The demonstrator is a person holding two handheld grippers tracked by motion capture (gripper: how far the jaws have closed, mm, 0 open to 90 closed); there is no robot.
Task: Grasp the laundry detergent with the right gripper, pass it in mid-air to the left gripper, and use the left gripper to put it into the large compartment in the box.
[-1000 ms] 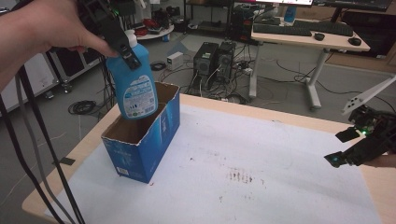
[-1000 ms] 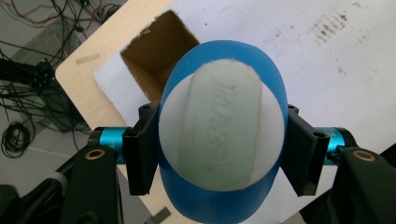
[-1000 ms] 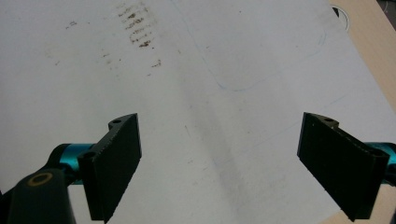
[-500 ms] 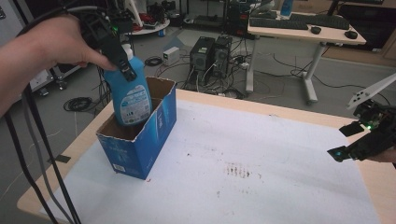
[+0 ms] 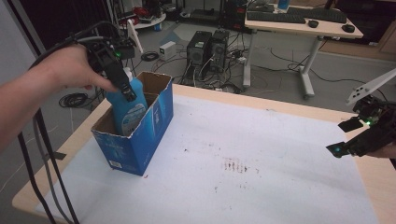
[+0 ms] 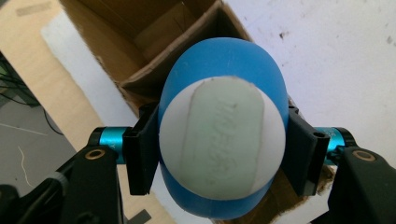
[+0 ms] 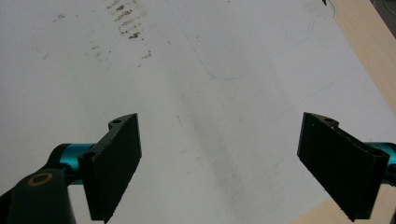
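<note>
The blue bottle (image 5: 128, 109) is clamped at its white cap end by the left tool (image 5: 122, 85), its long axis held upright and its lower half set inside the open cardboard box (image 5: 154, 126) at the left of the bench (image 5: 280, 186). The box floor lies straight below, so only a downward path is called for. The right tool (image 5: 355, 137), jaws apart and empty, hovers well apart over the bench's right edge.

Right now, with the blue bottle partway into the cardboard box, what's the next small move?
Probably lower it a little further: the left claw grips the blue bottle near its top, its body partly inside the box and not visibly resting on the bottom.
</note>
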